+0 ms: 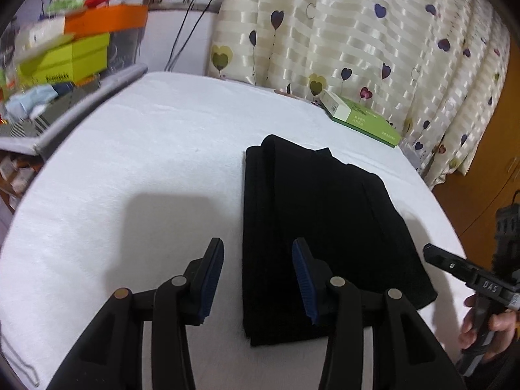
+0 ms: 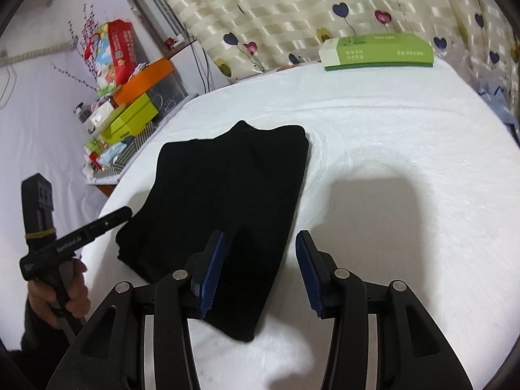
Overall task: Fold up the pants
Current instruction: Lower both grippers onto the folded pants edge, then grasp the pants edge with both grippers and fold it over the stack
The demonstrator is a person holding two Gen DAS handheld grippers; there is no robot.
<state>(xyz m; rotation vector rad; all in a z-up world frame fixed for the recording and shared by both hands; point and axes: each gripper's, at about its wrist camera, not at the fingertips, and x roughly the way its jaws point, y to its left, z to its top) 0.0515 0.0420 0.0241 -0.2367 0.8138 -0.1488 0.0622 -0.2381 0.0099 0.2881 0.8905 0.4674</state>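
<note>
While black pants (image 1: 318, 227) lie folded at frame centre on white table (image 1: 130, 162), left gripper (image 1: 258, 276) fingers wide, right gripper (image 2: 260, 273) fingers wide, green box (image 2: 380, 52) upper right.

Green box (image 2: 378, 51) at far table (image 2: 406, 162) edge

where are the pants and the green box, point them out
pants (image 1: 312, 227), left wrist view, middle of the folded black fabric
green box (image 2: 380, 52), right wrist view, its front side face
</note>
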